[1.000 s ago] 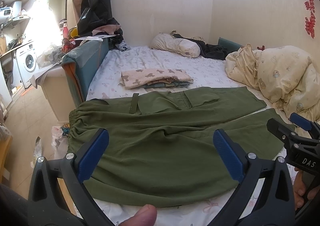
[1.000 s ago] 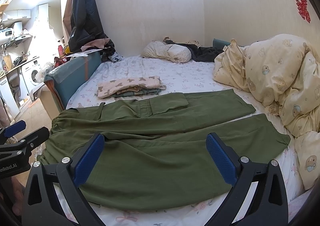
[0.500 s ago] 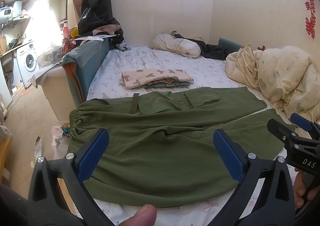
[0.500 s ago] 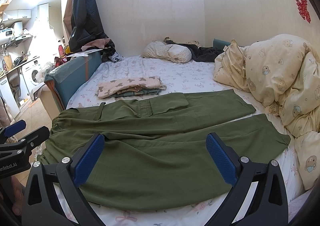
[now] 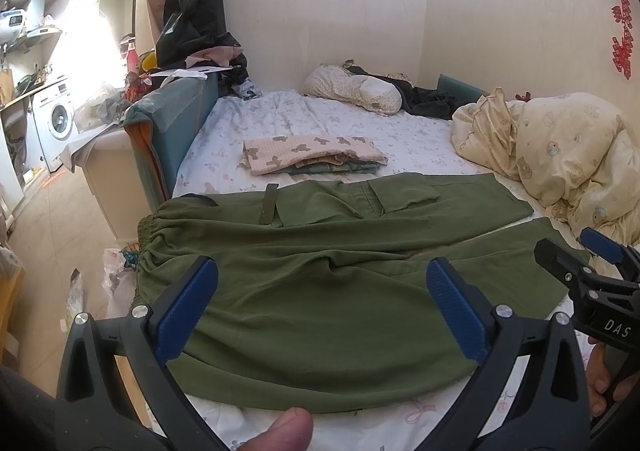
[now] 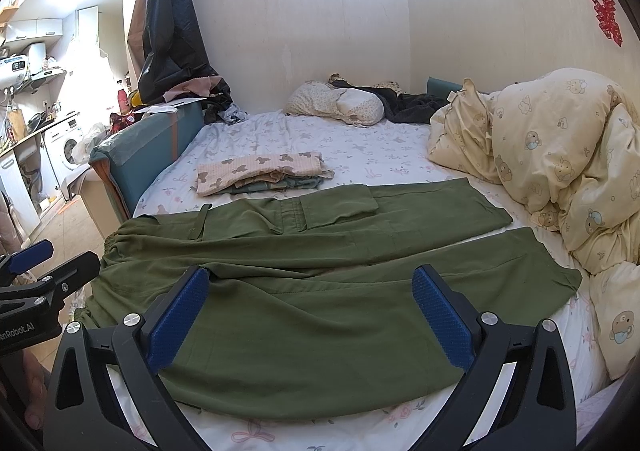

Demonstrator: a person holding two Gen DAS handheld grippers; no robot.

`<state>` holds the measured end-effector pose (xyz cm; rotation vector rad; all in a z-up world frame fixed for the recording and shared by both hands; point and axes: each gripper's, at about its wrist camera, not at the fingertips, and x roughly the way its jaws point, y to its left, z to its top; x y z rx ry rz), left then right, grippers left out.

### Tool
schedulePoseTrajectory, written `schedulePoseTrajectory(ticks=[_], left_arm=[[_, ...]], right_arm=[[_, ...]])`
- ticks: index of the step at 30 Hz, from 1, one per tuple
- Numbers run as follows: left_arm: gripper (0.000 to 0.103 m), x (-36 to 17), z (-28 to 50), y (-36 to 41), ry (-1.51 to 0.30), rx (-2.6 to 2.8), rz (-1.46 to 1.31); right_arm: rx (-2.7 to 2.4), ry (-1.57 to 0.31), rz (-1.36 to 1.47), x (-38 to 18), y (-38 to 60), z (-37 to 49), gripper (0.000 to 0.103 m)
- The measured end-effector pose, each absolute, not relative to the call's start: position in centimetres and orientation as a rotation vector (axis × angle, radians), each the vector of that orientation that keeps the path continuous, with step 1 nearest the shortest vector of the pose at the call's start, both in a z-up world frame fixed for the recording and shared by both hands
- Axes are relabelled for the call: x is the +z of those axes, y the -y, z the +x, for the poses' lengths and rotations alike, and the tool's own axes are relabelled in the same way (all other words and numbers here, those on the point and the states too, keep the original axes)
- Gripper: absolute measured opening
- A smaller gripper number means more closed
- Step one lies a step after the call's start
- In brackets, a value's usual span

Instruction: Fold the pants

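A small bedroom is showing in both views, with a bed [image 5: 360,123] under a flowered sheet filling the middle, a washing machine [image 5: 56,119] standing off to the side and a cream quilt [image 6: 560,155] lying bunched against the wall. The green pants [image 5: 340,271] are lying spread flat across the near part of the bed, waistband hanging toward the bed's edge on one side and the two legs reaching toward the quilt, slightly parted at the hems. Just behind them a folded pile of clothes [image 6: 264,175] is sitting on the sheet, apart from the pants. The left tool [image 5: 320,299] is hovering above the pants near the waist end with its blue pads spread wide and nothing between them; the right tool [image 6: 308,307] is hanging likewise over the legs, jaws wide apart and empty. Compared with the pictures from a second ago, nothing is changing: the pants are keeping the same creases and both tools are staying in the same place. That stillness suggests the folding is not yet starting, and the person is probably lining up for a first grip. A likely opening would be taking the near edge of the pants and laying one leg over the other, though the loose ripples near the crotch may need smoothing first.
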<state>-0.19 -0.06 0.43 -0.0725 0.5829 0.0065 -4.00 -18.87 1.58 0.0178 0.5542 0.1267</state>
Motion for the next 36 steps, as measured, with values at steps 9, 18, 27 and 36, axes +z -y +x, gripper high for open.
schedulePoseTrajectory(ticks=[9,18,27,36], left_arm=[[0.103,-0.3,-0.3,-0.1,-0.584,0.008,-0.089],[0.103,-0.7,1.1,-2.9,-0.657,0.048,-0.142],[0.102,0.2,1.8,-4.9,-0.648,0.112,-0.093],[0.102,-0.2,3.9,-15.5,-0.737,0.437,-0.266]], right_arm=[[0.132,-0.566,0.020,1.7,18.4,-3.9,0.103],[0.151,-0.591,0.054,1.4,19.0,-3.6,0.103],[0.170,-0.601,0.107,2.3,19.8,-4.3,0.103],[0.181,-0.712,0.241,1.2,23.9,-4.7,0.103]])
